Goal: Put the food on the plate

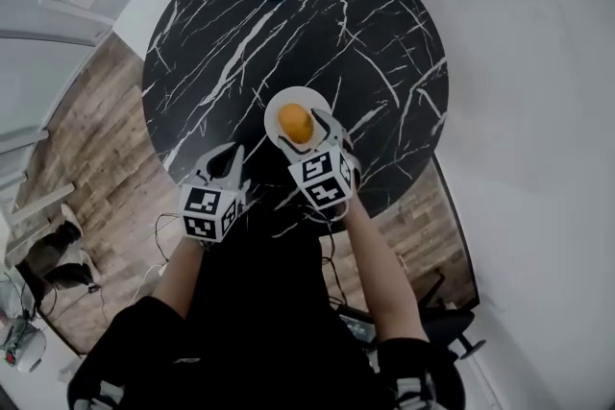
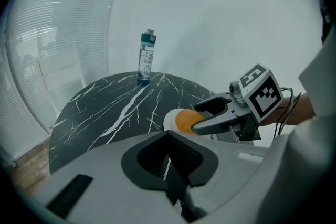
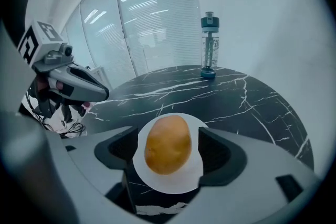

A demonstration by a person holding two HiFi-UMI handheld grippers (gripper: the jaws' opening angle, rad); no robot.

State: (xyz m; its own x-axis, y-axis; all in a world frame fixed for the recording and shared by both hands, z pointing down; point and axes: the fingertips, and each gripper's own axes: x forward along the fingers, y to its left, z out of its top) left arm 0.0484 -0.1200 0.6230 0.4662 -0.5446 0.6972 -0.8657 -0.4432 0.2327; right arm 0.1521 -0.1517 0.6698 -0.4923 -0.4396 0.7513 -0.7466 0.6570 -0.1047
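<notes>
Right gripper (image 3: 168,150) is straddling the potato (image 3: 167,141) on the white plate (image 3: 181,182), jaws spread and not touching it, left gripper (image 2: 169,136) hovering alongside, pressed shut

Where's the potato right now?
In the head view, the potato lies on the white plate on the black marble table's near side, between the right gripper's open jaws.

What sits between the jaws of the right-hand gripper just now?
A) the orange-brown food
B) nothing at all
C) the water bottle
A: the right gripper view shows the orange-brown food between the parted jaws of the right gripper, over the white plate.
</notes>
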